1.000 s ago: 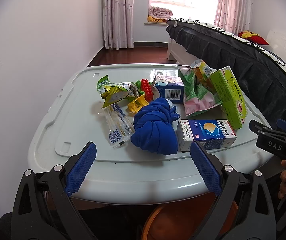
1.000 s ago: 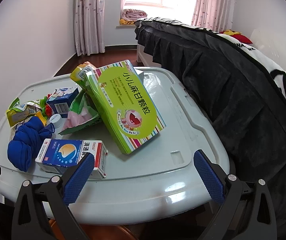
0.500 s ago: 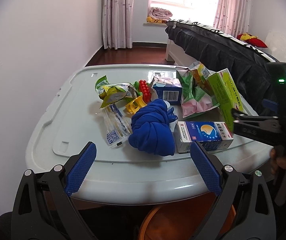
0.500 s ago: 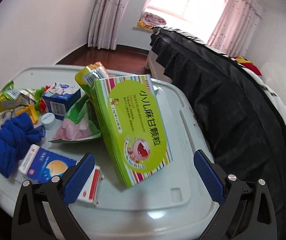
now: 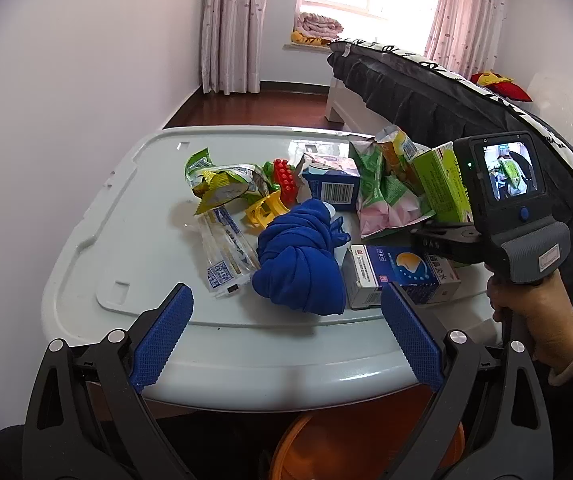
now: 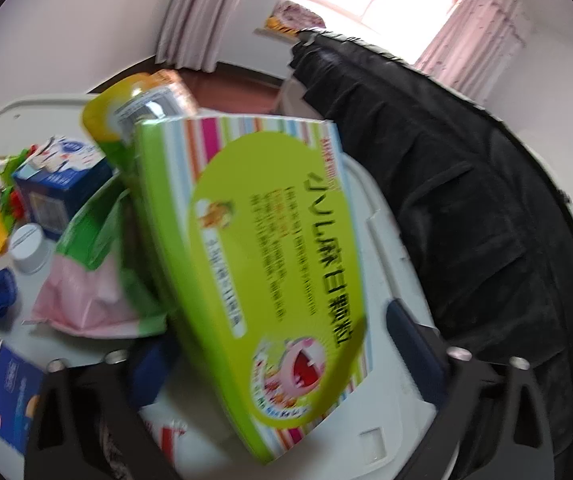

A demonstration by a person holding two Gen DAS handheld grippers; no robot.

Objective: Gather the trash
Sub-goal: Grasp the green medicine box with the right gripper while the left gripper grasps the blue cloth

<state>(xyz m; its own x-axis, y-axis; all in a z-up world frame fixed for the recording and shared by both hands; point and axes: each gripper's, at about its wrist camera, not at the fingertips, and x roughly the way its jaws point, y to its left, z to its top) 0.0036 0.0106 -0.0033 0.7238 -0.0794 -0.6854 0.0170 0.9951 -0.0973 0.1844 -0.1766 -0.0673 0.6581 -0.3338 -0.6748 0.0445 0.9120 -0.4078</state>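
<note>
At the right of the lid [image 5: 86, 240], the green box [image 6: 270, 272] is framed between the wide-apart fingers of the right gripper [image 6: 278, 352], so it looks like a squeeze and lift are called for, while the left gripper [image 5: 286, 332] is held open low in the frame.

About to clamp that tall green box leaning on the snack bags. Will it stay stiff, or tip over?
The green box looks like thin cardboard, so probably light and stiff, though it may dent if squeezed hard. It stands tilted against the snack bags, so a push would likely topple it. The right gripper straddles it, open.
</note>
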